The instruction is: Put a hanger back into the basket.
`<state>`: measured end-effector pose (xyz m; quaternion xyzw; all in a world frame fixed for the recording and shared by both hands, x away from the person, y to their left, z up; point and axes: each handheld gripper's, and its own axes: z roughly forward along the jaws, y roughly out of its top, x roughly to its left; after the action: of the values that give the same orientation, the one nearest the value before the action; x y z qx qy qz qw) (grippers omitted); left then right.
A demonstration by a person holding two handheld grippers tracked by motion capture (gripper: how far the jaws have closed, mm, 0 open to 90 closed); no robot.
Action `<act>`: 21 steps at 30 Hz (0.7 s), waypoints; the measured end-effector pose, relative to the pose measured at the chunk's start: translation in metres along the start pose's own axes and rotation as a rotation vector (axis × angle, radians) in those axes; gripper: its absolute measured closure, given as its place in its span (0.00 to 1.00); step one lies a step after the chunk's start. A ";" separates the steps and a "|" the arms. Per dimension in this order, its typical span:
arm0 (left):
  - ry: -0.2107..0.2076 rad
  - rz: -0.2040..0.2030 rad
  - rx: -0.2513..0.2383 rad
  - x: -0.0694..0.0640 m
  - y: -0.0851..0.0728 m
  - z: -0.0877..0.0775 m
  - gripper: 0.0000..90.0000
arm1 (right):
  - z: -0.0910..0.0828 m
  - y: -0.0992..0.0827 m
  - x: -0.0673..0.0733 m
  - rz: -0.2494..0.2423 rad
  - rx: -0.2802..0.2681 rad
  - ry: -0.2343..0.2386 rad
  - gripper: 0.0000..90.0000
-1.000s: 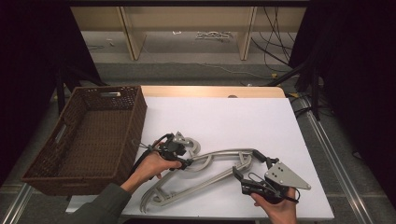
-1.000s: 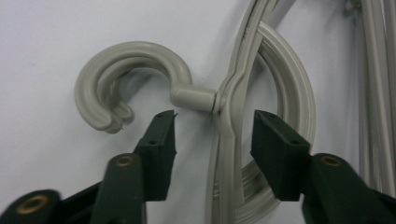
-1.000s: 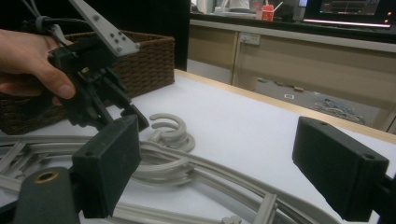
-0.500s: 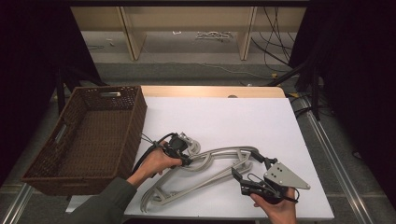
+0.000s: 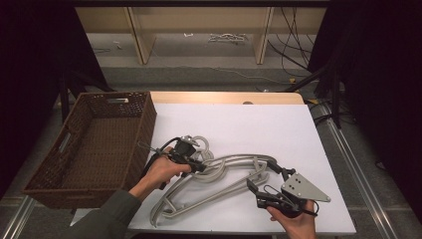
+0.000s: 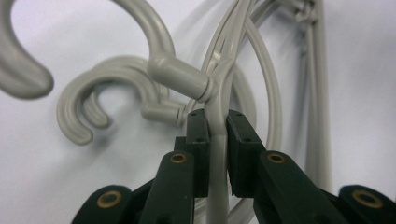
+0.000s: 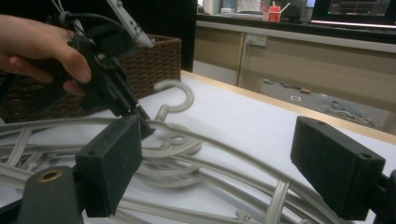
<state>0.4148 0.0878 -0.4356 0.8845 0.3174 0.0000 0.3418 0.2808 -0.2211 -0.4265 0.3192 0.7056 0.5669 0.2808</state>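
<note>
Grey hanger (image 6: pixel 219 116) is clamped in the left gripper (image 6: pixel 217 135) jaws; right gripper (image 7: pixel 224 172) jaws gape.

The hangers (image 5: pixel 219 172) look like smooth grey plastic with a soft sheen (moulding seams show along the hooks). The basket (image 5: pixel 94 144) is rough brown wicker. The table (image 5: pixel 239 124) carries a matt white cover, with a pale wood edge. The gripper pads (image 6: pixel 198 140) are matt black.

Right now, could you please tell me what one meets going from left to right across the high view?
Wicker basket → left hand-held gripper shut on the grey hangers → right hand-held gripper, open.
</note>
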 end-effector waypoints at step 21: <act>0.012 -0.084 -0.283 0.004 0.029 -0.078 0.89 | 0.001 0.000 0.001 -0.001 0.002 0.010 0.20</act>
<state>0.4173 0.1210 -0.3588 0.8135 0.3533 0.0358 0.4606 0.2806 -0.2200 -0.4268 0.3163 0.7076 0.5677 0.2775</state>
